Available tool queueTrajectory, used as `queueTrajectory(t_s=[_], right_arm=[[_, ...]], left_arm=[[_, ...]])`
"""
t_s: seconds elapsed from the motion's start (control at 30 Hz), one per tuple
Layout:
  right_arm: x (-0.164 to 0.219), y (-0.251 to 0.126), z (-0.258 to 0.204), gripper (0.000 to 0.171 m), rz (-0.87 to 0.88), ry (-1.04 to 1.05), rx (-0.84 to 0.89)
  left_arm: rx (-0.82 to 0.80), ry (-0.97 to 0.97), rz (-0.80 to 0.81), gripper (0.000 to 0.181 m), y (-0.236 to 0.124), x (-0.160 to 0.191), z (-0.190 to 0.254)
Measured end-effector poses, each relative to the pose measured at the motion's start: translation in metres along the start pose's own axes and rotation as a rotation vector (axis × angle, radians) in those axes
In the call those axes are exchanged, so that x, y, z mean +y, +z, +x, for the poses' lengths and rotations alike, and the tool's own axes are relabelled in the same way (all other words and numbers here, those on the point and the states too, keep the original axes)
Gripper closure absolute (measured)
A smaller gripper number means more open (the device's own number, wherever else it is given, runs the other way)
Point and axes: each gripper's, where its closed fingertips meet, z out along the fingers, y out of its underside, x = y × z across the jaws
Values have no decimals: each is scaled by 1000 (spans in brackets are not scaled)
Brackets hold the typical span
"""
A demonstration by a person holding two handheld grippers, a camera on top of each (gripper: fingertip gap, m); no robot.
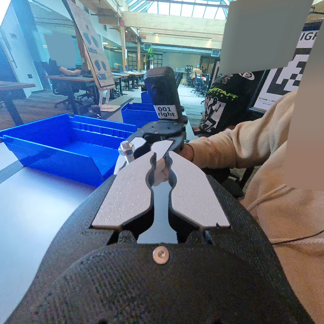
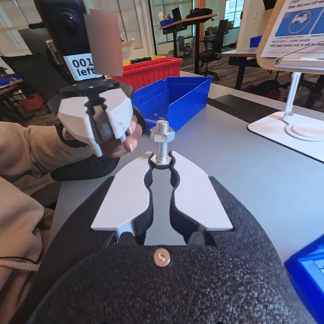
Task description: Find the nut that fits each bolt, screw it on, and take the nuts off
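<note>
1. Our right tool (image 2: 160, 157) clamps the head of a silver bolt (image 2: 161, 154) between its fingertips, and the shank stands upright above the grey tabletop (image 2: 236, 175).
2. A hex nut (image 2: 162, 135) sits near the top of the thread, with a short stub of bolt showing above it.
3. Our left tool (image 2: 109, 146) hangs just beside the nut, apart from it. Its jaws stand narrowly parted and carry nothing that we can see.
4. An open-fronted blue bin (image 2: 188, 103) lies behind the bolt; small bits of hardware rest in it.
5. Risks, as we judge them:
   - the narrow left jaws may not span the nut's flats, so they could knock it instead of gripping;
   - a side push could tilt the bolt in the right tool's small grip on the head;
   - a freed nut could drop and roll off the tabletop.
</note>
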Motion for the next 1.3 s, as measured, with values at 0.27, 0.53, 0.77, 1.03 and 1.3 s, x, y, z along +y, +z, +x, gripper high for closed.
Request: queueTrajectory(t_s=[0.27,0.53,0.77,1.03,1.3], right_arm=[[4,6,-13,155,-20,-28,-38],[1,1,-5,155,-9,-14,-14],[3,3,-4,155,-17,-16,-6],[5,6,-13,155,-28,-45,-30],[2,2,-3,155,-18,-32,5]], left_arm=[[-125,-13,-26,140,3,9,-23],[-116,25,2,152,-1,1,-19],[-22,32,-3,177,-1,-1,-2],[-167,15,-9,140,0,3,-28],[-123,41,1,153,-2,-3,-18]])
